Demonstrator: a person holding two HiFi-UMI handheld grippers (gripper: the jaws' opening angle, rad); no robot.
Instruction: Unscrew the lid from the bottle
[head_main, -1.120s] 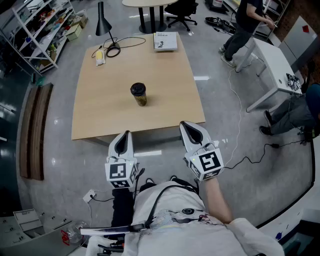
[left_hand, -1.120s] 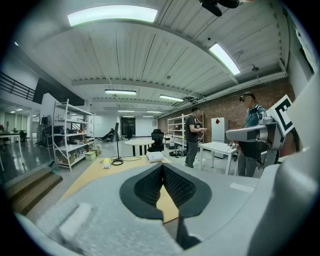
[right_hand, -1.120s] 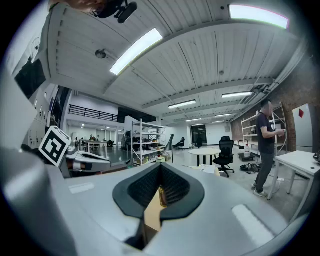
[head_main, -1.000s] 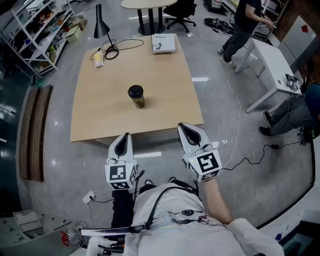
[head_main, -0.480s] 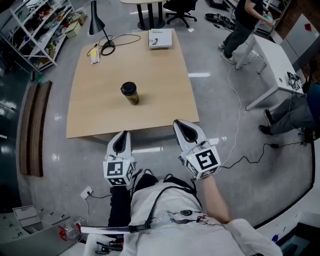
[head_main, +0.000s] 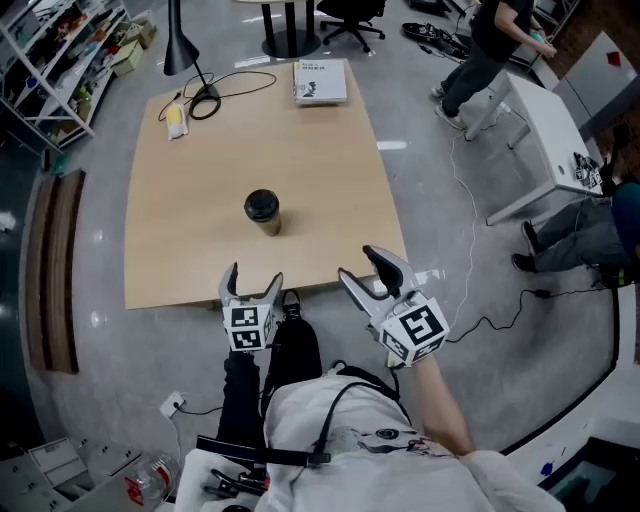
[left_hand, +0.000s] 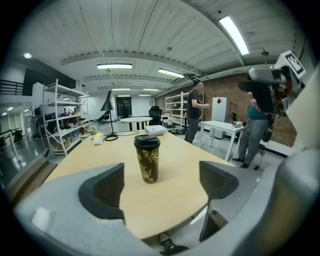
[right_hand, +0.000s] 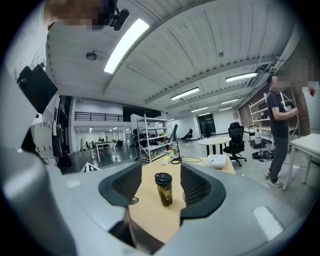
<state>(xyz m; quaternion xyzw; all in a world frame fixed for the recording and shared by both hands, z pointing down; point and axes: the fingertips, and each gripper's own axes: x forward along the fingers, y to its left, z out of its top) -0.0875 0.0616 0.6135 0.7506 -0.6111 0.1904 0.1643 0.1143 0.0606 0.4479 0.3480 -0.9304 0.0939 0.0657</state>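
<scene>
A dark bottle (head_main: 262, 212) with a gold pattern and a black lid stands upright on the wooden table (head_main: 200, 170), a little toward its near edge. My left gripper (head_main: 254, 278) hovers at the table's near edge, jaws wide apart, with nothing between them. My right gripper (head_main: 362, 265) is at the near right corner, jaws partly apart and empty. Both sets of jaws have just been opening. In the left gripper view the bottle (left_hand: 147, 160) stands ahead, framed by the left gripper (left_hand: 161, 175). In the right gripper view the bottle (right_hand: 163, 189) is farther off, beyond the right gripper (right_hand: 160, 176).
At the table's far end are a black lamp (head_main: 178, 40) with a looped cable, a small yellow and white item (head_main: 175, 118) and a book (head_main: 320, 80). A white table (head_main: 545, 110) and people stand to the right. Shelves are at the far left, a bench (head_main: 55, 270) at the left.
Both grippers have moved forward to the table's near edge, the left one also dropping lower. Their jaws, shut before, now stand apart. The bottle has not moved.
</scene>
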